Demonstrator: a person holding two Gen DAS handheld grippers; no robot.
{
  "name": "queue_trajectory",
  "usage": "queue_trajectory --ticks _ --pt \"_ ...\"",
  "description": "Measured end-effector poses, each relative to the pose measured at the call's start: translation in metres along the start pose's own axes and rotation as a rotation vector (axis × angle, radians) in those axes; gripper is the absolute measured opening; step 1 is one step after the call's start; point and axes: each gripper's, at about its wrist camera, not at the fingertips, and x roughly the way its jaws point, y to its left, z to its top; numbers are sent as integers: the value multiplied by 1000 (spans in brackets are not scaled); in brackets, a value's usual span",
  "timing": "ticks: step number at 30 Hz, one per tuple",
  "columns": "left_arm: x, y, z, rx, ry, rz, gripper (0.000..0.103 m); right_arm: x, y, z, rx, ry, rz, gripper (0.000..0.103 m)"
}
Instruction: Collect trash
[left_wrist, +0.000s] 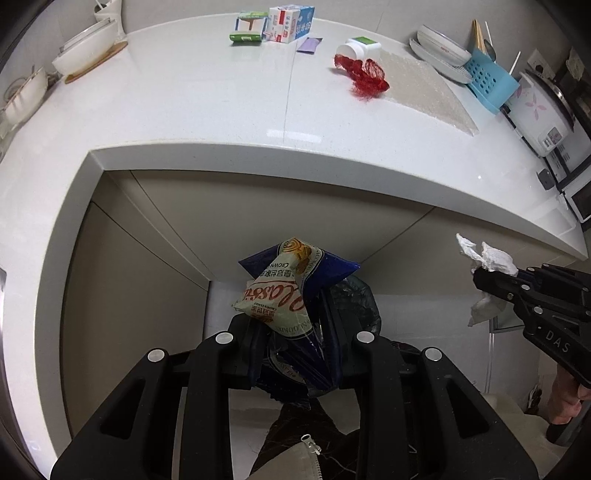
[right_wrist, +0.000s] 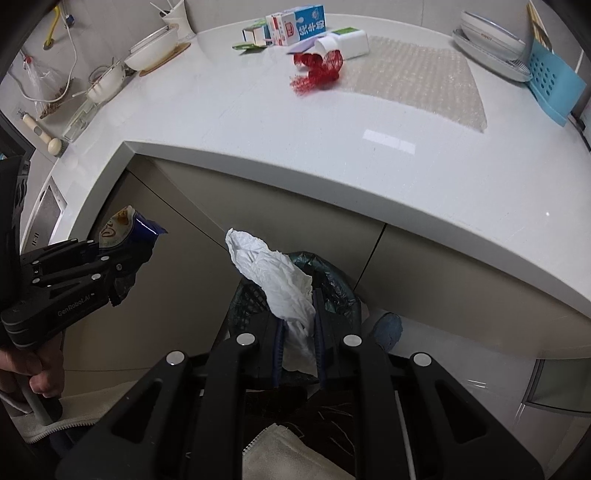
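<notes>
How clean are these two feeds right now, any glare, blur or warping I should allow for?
Left wrist view: sharp, the countertop edge bows from fisheye warp, a small ceiling-light glare sits near the seam, dark vignette at the corners. Right wrist view: same bowing, a brighter glare patch on the counter, crumpled tissue crisp, trash bin below it dim.

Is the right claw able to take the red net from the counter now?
Probably not: the right claw is shut on a crumpled tissue and sits below the counter edge; the red net lies farther back.
</notes>
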Motion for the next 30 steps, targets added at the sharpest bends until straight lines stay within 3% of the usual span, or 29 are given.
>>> queue_trajectory --ticks 10,30 --pt "27 2 -5 27 3 -2 26 43 5 -9 -18 33 12 13" --pt "73 14 -17 -23 43 8 26 107 6 -26 -48 76 4 13"
